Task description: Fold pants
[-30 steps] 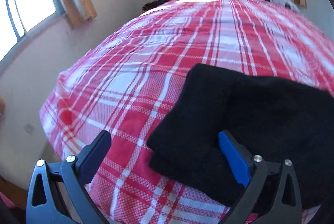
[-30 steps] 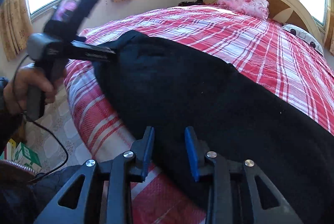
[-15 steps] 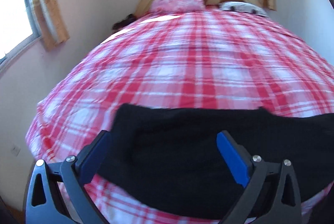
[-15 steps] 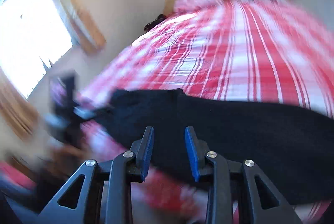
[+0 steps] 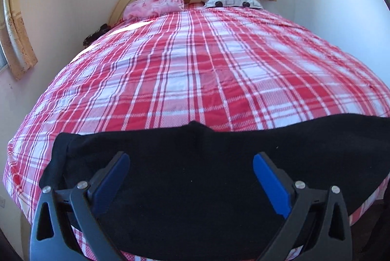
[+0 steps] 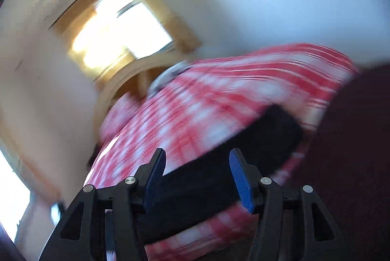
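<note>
Left wrist view: the left gripper [image 5: 190,163] gapes wide, holding nothing, above the black pants [image 5: 195,178] lying at six o'clock across the plaid bed [image 5: 207,71]. Right wrist view, blurred: the right gripper [image 6: 196,161] is parted and empty, pants [image 6: 243,151] toward four o'clock.

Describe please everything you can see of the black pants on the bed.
The black pants look like soft, matte, fleece-like fabric. They lie flat across the near edge of the red plaid bedspread, stretched from left to right, with a small peak in the far edge. The left end looks folded over. The open left gripper hovers over them; contact cannot be judged.
</note>
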`<state>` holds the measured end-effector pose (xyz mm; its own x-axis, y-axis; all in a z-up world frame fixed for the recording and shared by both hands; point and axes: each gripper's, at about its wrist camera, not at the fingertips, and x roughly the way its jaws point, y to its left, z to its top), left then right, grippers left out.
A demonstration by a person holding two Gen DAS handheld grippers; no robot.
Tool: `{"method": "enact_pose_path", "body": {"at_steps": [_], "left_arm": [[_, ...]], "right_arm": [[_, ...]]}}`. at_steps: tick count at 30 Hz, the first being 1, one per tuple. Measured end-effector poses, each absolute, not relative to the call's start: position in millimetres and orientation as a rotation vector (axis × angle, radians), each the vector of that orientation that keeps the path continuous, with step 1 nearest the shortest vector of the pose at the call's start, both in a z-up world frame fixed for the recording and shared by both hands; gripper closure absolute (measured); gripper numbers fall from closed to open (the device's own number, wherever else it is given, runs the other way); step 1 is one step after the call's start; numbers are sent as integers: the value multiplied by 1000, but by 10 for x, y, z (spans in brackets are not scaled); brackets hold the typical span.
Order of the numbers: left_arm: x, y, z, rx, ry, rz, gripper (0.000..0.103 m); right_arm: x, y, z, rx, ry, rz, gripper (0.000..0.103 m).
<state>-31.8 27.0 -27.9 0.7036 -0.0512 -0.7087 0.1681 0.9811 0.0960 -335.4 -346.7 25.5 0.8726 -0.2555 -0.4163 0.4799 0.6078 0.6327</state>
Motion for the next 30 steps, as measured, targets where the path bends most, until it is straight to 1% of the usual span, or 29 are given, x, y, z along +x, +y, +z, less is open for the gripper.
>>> {"method": "enact_pose_path", "body": {"at_steps": [2,4,8,10,13,18,20,24,27,30], "left_arm": [[-329,263,-324,154,784,-97,0],[-302,251,-387,150,804,-76,0],[-271,223,-457,158,842,-68,0],[-258,208,-469,175,833,-53,0],[-205,209,-527,187,851,-31,0],[-158,260,-641,151,906,-26,0],[-157,268,-670,142,911,-22,0],[-138,235,-712,149,916,-19,0],[-138,204,-717,166,909,-14,0],[-142,207,-708,167,907,-13,0]], "right_arm": [[-3613,-3840,-6,951,250,-517,47],[-3768,-4110,-175,1018,208,-554,47],[-3687,-4379,-330,984,224,-566,47],[-3522,-4482,-388,980,267,-540,49],[-3166,-4621,-480,951,324,-515,50],[-2712,-4768,-581,776,489,-536,50],[-2607,-4816,-637,749,534,-535,50],[-2463,-4841,-831,822,613,-429,49],[-2336,-4703,-795,705,701,-425,48],[-2308,-4747,-808,690,713,-429,48]]}}
